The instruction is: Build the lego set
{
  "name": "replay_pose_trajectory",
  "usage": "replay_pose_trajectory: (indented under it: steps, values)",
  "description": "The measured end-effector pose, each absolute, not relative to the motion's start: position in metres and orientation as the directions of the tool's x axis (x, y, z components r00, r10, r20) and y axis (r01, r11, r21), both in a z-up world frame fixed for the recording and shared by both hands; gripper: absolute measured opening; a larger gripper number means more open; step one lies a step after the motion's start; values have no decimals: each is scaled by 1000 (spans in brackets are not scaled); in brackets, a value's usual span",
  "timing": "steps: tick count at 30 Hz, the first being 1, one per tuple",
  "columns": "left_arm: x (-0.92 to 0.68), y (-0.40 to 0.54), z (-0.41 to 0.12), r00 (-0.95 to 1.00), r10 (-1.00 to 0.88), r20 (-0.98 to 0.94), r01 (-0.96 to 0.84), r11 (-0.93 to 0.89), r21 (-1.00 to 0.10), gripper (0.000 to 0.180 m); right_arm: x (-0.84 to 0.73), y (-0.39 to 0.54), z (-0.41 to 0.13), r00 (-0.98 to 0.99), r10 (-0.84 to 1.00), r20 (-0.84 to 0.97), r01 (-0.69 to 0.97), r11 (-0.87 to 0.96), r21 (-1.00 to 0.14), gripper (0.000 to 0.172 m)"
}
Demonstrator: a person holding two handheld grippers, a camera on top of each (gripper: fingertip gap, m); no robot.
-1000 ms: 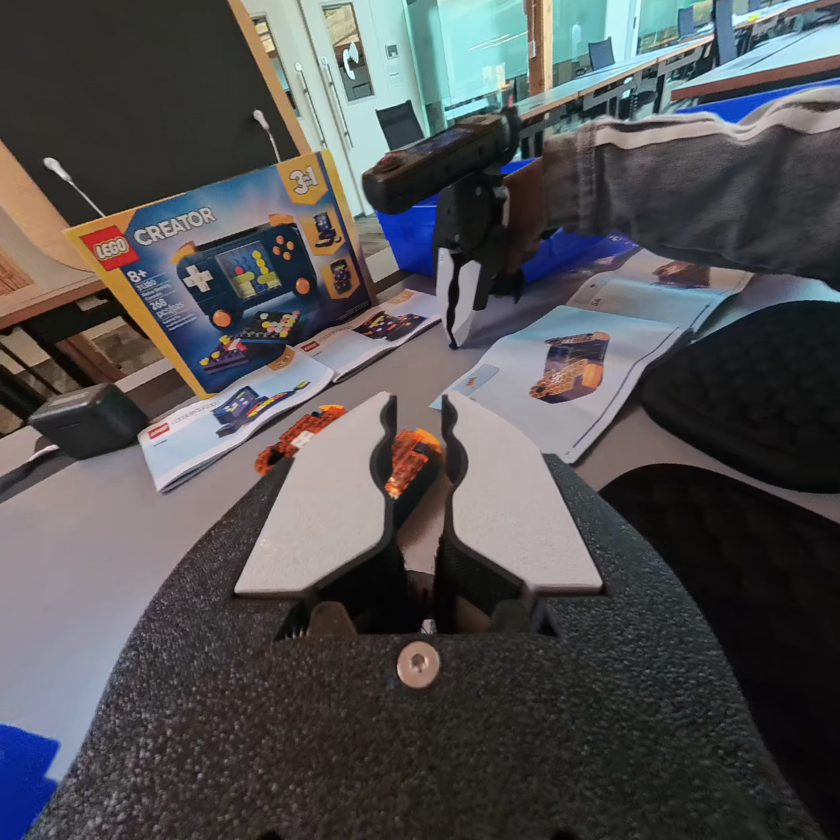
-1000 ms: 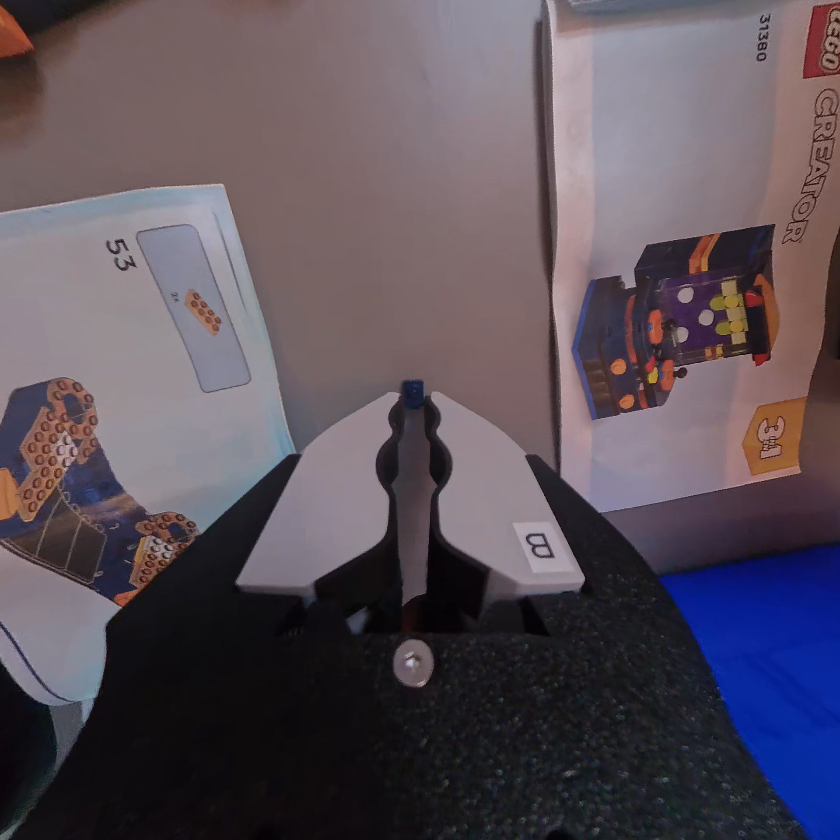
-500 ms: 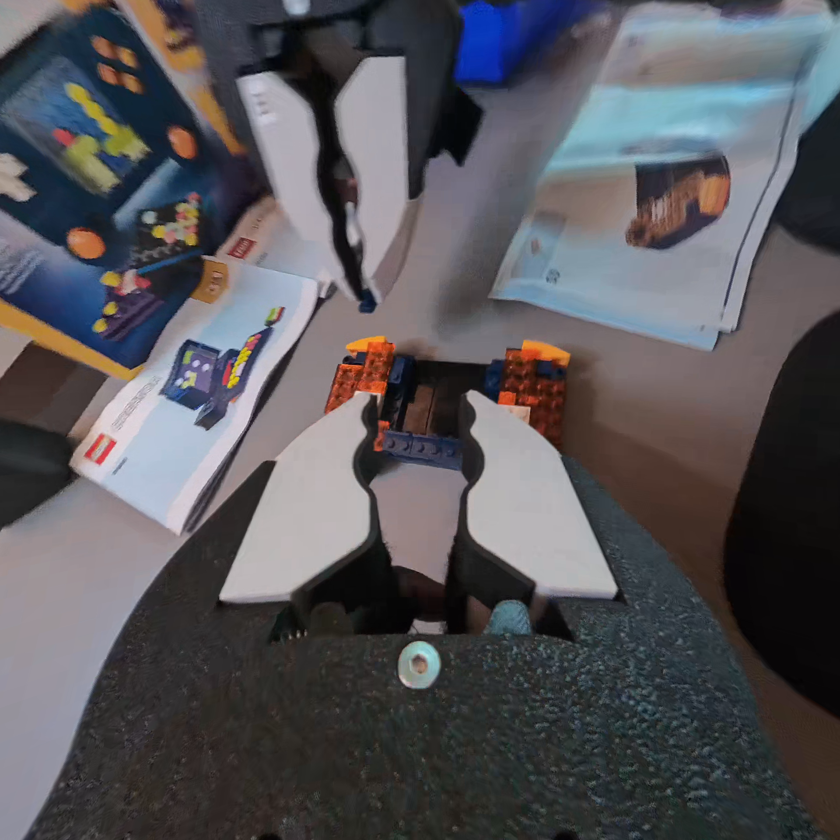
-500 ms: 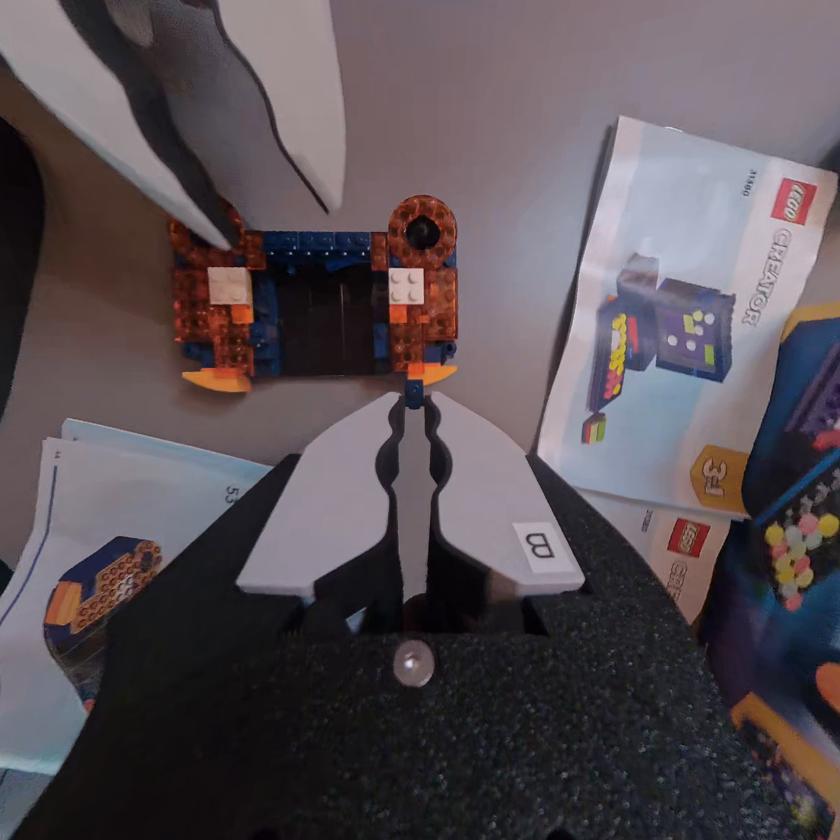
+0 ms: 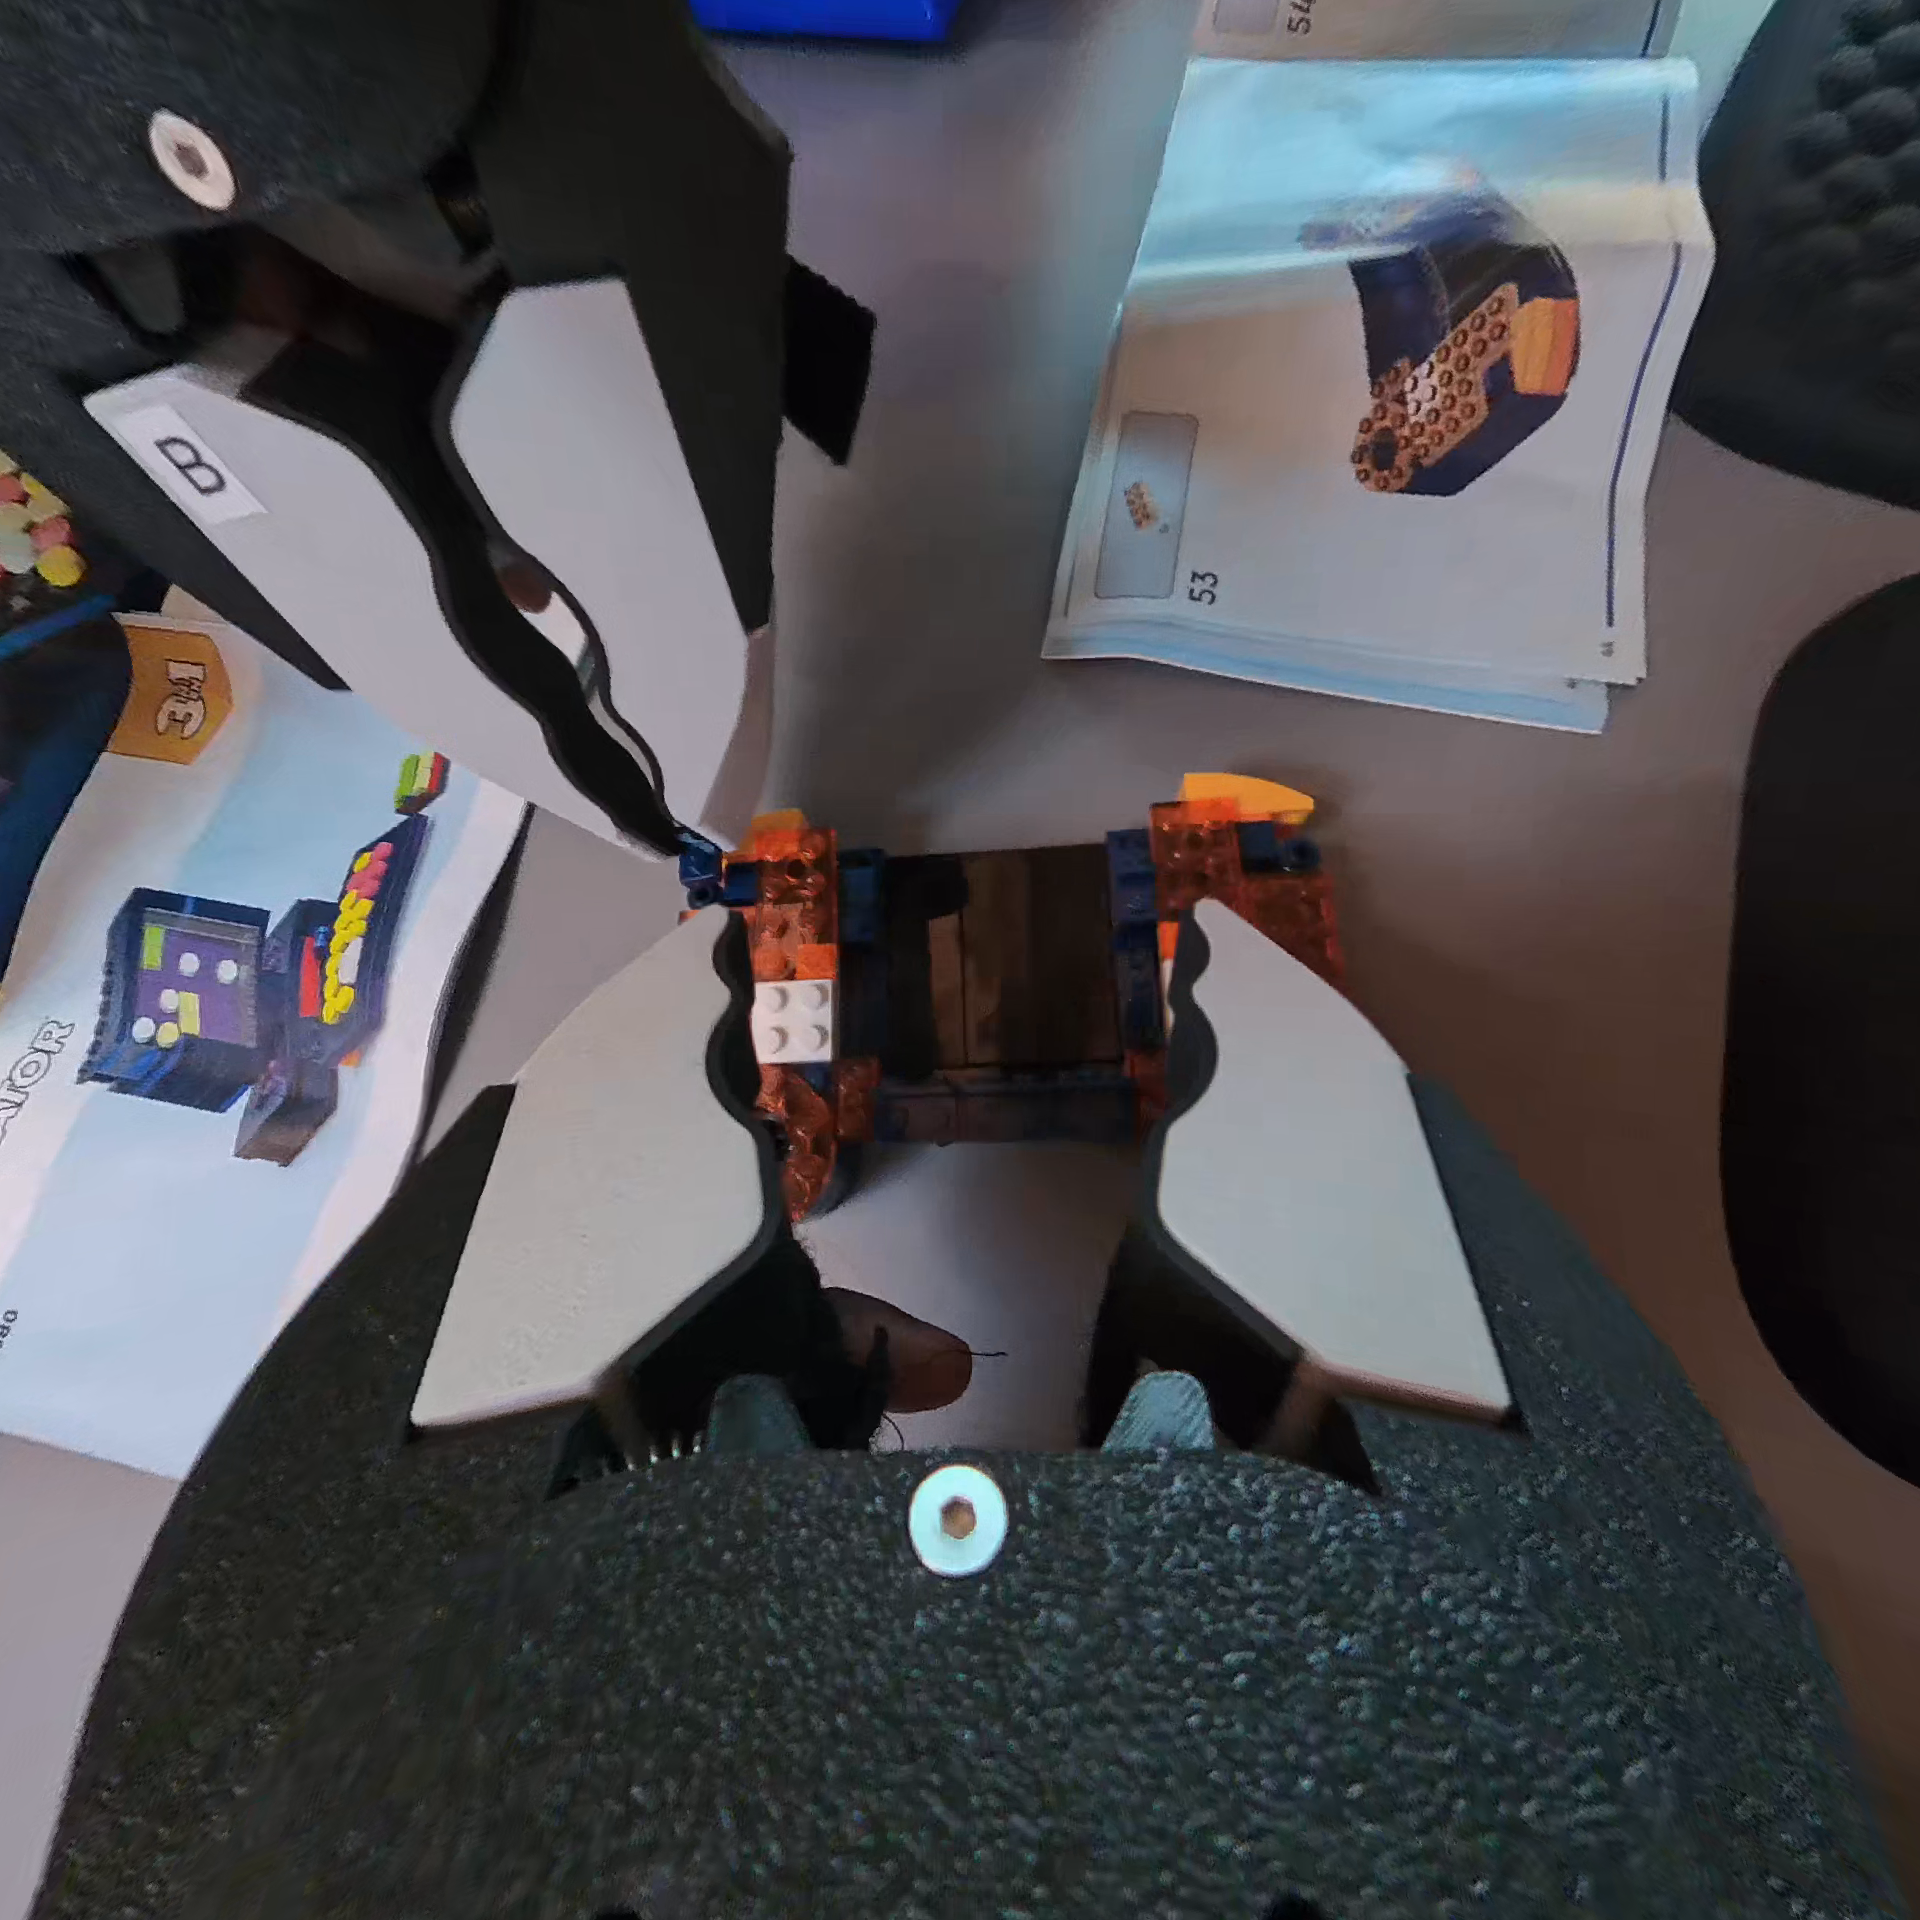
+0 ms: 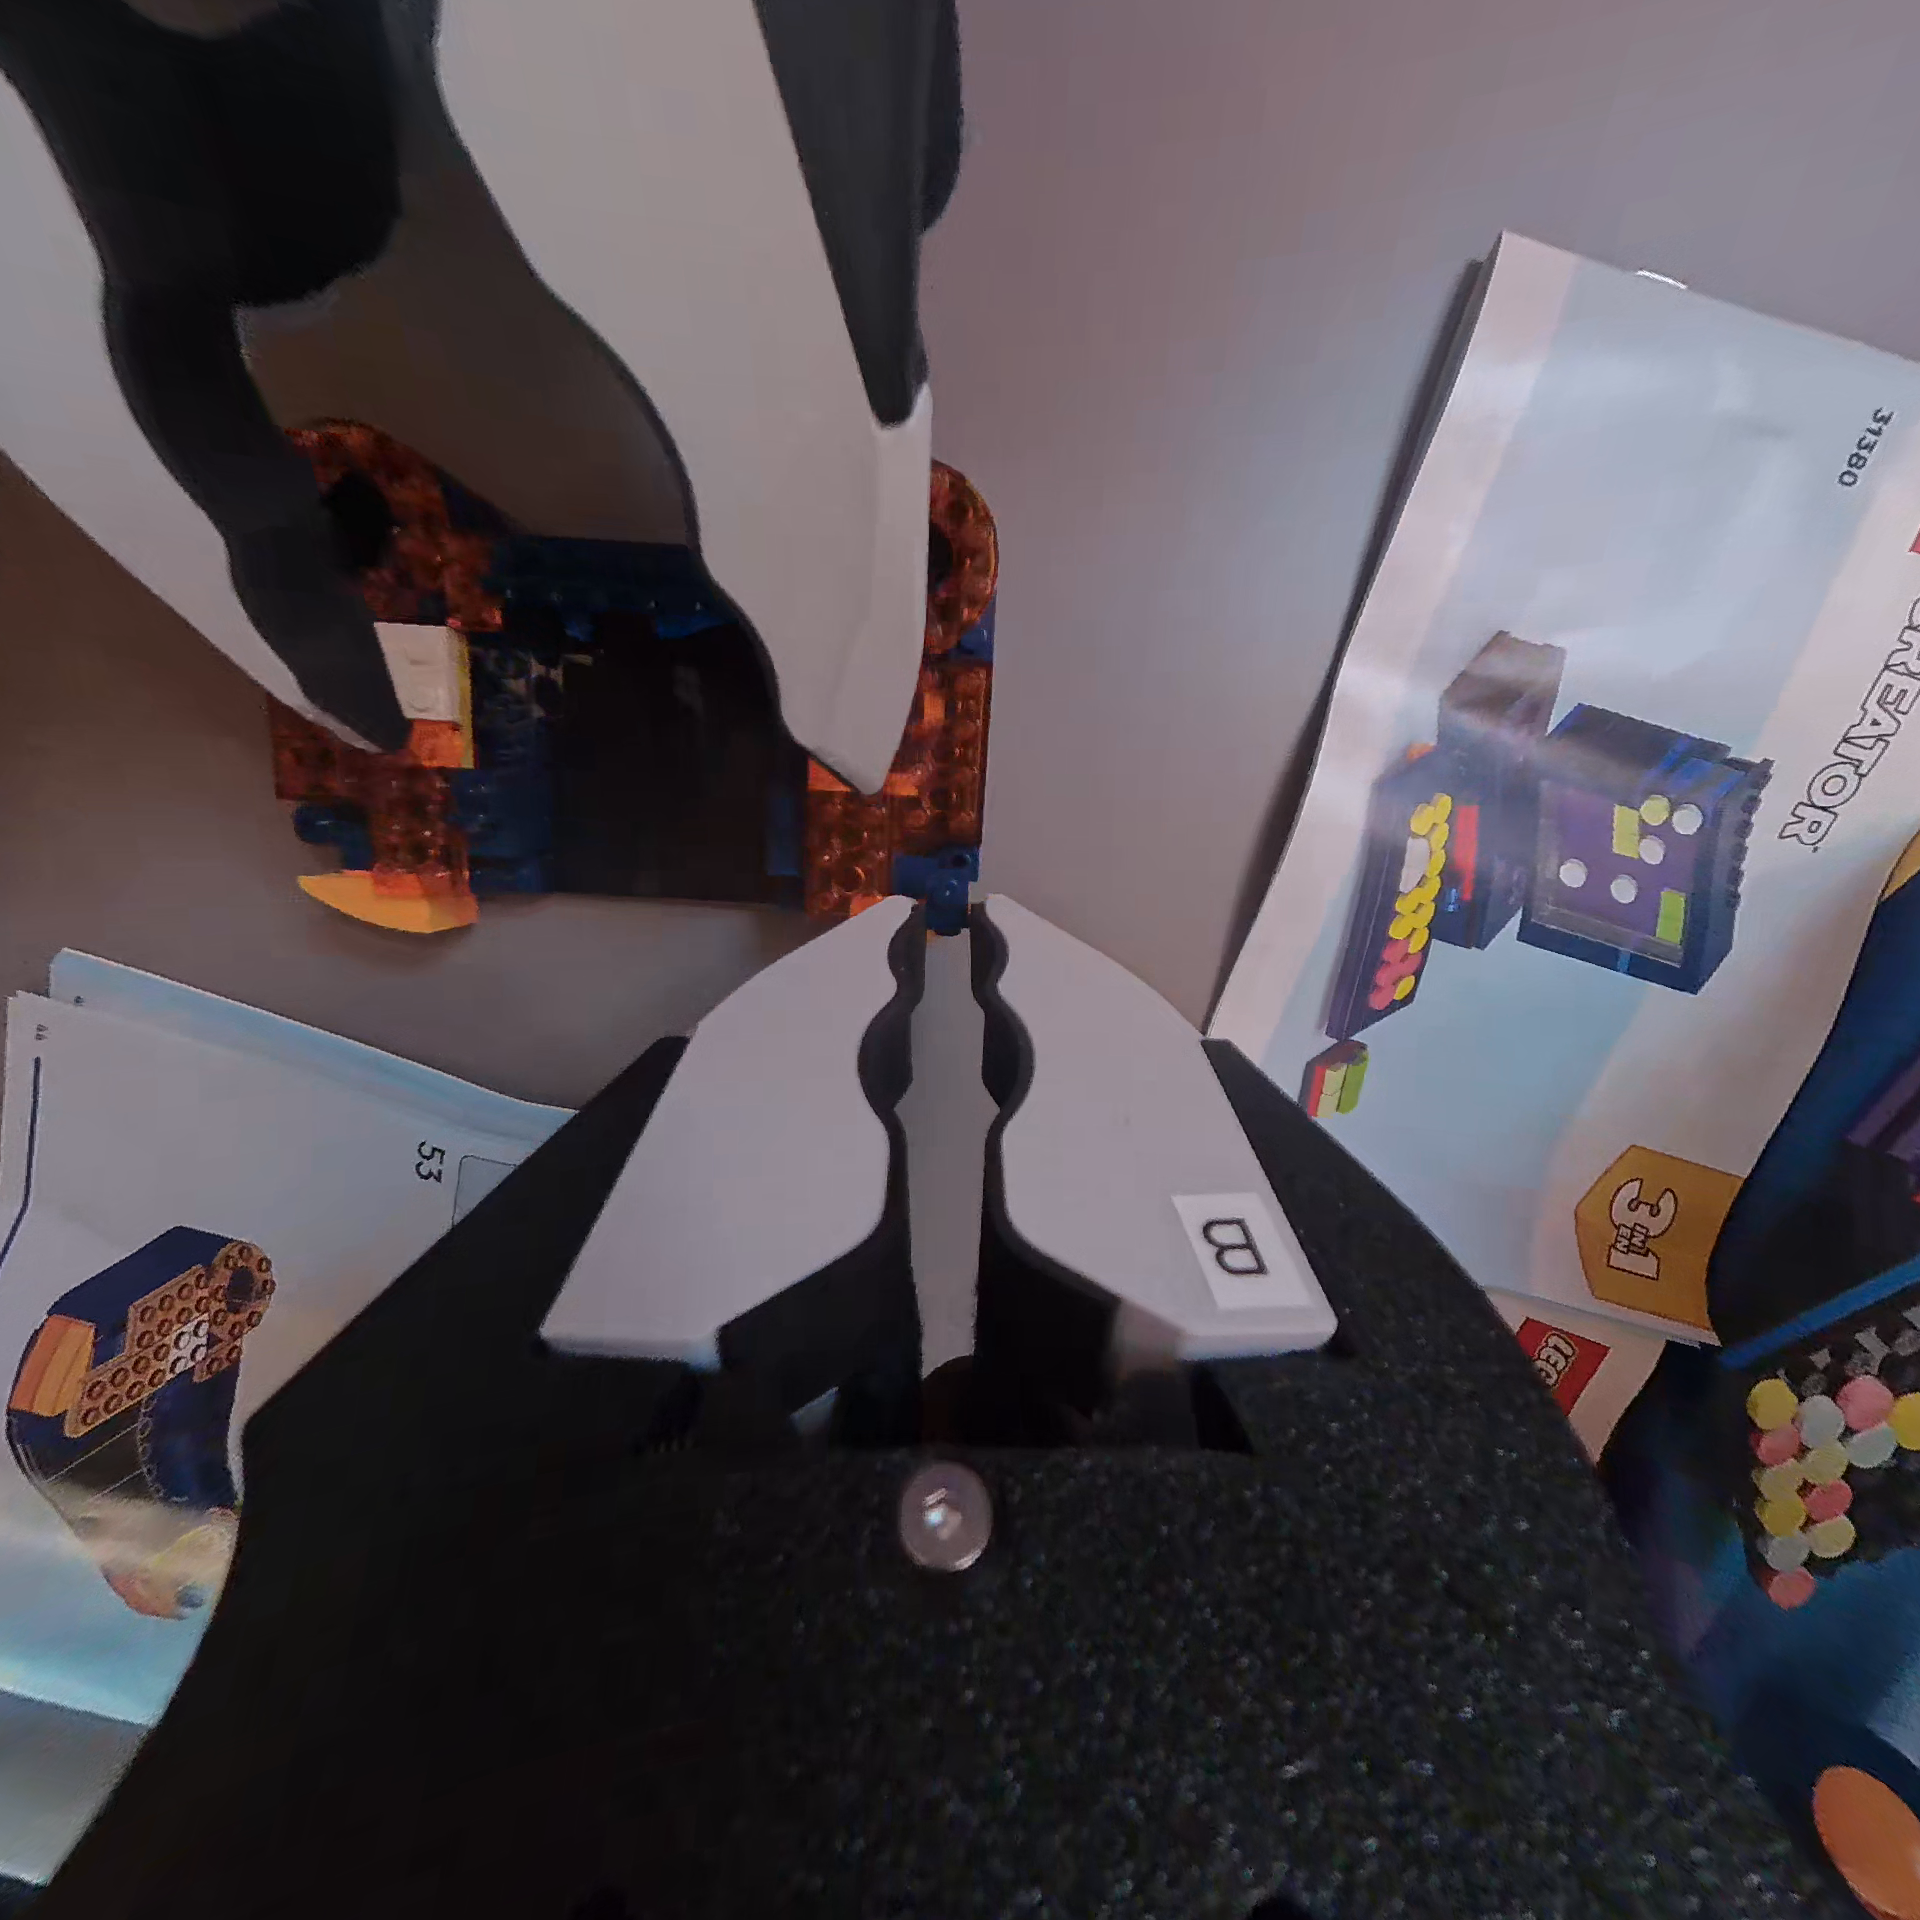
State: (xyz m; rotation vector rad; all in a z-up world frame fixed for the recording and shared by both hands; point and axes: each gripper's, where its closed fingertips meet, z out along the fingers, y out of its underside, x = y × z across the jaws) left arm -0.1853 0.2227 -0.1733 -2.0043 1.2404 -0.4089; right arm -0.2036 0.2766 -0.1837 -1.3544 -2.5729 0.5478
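Observation:
An orange and dark blue brick build (image 5: 997,977) lies flat on the grey table (image 5: 935,520). My left gripper (image 5: 956,914) is open wide, and its fingers (image 5: 623,1122) reach over the build's two orange ends. The right wrist view shows those fingers (image 6: 790,520) coming down on the build (image 6: 623,748) from above. My right gripper (image 6: 943,920) is shut on a small dark blue brick (image 6: 943,899) and holds it against the build's corner. In the left wrist view the right gripper (image 5: 665,821) comes in from the upper left with the blue brick (image 5: 701,862) at its tip.
An open instruction booklet (image 5: 1351,416) lies beyond the build and a closed booklet (image 5: 208,1091) to its left. The set's box (image 6: 1818,1351) stands by the closed booklet (image 6: 1558,727). Dark rounded cushions (image 5: 1849,1039) lie on the right. A blue bin (image 5: 821,12) is at the far edge.
My left gripper let go of the build, which now lies on the table, and its jaws opened wide over it. My right gripper brought the small blue brick down to the build's corner.

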Motion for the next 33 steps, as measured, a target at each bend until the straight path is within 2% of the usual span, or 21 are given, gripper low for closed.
replay_pose_trajectory:
  steps: [11, 18, 26, 29, 31, 33]
  values:
    - [-209, 224, -147, 584, -798, -151, -526, -230, -819, 60, -196, 277, -166, -541, 838, -66, 780, 471, -412, 7]
    - [-213, 224, -145, 601, -785, -147, -508, -234, -829, 53, -190, 278, -141, -537, 843, -34, 715, 434, -548, 7]
    - [-209, 229, -142, 617, -775, -135, -462, -218, -859, 51, -96, 263, -41, -309, 934, 181, 553, 331, -765, 8]
    - [-218, 245, -120, 761, -629, -160, -359, -204, -911, 52, -39, 268, -21, -120, 976, 181, 493, 217, -843, 8]
    - [-236, 256, -100, 897, -419, -142, -233, -175, -957, 51, -1, 283, -17, 61, 978, 197, 412, 155, -898, 8]
    - [-261, 257, -81, 982, -180, -62, -83, -110, -990, 49, 31, 293, -20, 201, 966, 164, 263, 108, -959, 8]
